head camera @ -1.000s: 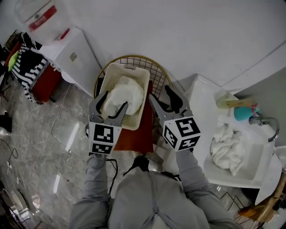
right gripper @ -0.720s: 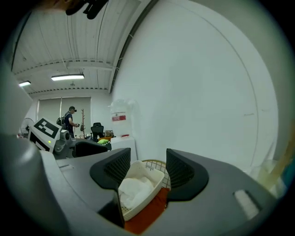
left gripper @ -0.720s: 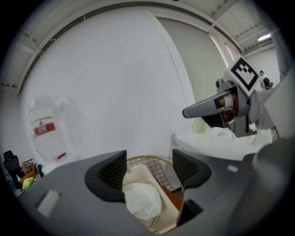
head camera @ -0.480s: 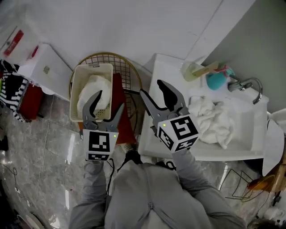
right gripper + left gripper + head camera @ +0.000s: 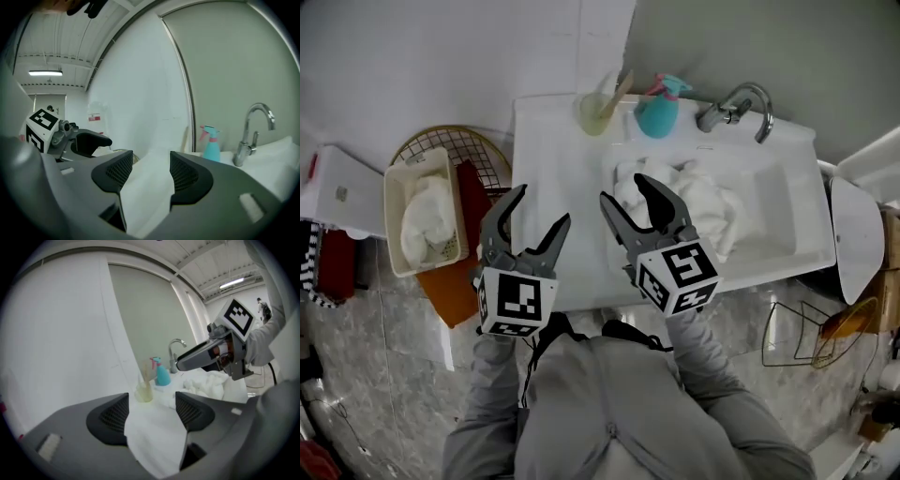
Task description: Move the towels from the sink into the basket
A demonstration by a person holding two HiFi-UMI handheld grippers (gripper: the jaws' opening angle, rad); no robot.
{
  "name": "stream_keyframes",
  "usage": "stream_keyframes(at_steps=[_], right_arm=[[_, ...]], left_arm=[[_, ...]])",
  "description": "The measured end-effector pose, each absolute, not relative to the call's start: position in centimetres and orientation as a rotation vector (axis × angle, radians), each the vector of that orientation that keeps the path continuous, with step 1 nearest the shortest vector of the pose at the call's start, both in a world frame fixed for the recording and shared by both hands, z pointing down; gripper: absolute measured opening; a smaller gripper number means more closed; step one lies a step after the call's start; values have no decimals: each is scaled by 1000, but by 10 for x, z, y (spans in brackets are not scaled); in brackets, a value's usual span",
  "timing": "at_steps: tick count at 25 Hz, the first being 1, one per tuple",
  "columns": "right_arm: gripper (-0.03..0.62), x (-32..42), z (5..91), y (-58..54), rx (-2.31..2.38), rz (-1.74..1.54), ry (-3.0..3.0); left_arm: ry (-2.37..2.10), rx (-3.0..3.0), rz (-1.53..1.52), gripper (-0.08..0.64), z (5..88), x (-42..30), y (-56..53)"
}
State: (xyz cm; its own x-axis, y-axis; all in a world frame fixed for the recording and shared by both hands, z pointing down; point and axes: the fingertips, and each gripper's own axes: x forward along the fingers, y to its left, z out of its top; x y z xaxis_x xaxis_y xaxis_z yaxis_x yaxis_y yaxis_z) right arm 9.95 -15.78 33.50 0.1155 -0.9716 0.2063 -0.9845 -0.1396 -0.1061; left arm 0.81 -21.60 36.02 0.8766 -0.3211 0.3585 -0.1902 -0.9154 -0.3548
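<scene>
White towels point(image 5: 698, 202) lie bunched in the white sink point(image 5: 778, 202), also seen as towels point(image 5: 211, 383) in the left gripper view. A cream plastic basket point(image 5: 394, 202) stands on the floor at the left with a white towel point(image 5: 422, 220) in it. My left gripper point(image 5: 542, 208) hangs over the counter's front left part, open and empty. My right gripper point(image 5: 624, 192) is open and empty at the towels' near left edge. The left gripper's own view shows the left gripper point(image 5: 152, 408) with only counter between its jaws, and the right gripper point(image 5: 147, 176) likewise.
A teal spray bottle point(image 5: 656, 111), a cup with sticks point(image 5: 598, 111) and a faucet point(image 5: 733, 105) stand along the sink's back. A round wire basket point(image 5: 473, 150) and a red panel point(image 5: 473, 202) sit by the cream basket. A wire rack point(image 5: 787, 333) is at the right.
Both grippers have swung from over the cream basket to over the sink counter, jaws as wide as before and empty. The head view has turned toward the sink.
</scene>
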Motion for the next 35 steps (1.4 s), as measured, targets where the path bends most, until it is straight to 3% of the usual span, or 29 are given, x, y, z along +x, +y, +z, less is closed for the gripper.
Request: stream_keyframes(at_steps=[13,21,35], right_arm=[[278,278,435,43,2466,648,-1410],[279,313,469,91,2497,777,-1315],[324,317,530,75,2293,1011,-1447]], left_arm=[[-275,-2623,-740,356,447,186,-72],[-445,-2544,-848,356,493,240,-28],[-617,-2488,-1060,377,560,261,-3]])
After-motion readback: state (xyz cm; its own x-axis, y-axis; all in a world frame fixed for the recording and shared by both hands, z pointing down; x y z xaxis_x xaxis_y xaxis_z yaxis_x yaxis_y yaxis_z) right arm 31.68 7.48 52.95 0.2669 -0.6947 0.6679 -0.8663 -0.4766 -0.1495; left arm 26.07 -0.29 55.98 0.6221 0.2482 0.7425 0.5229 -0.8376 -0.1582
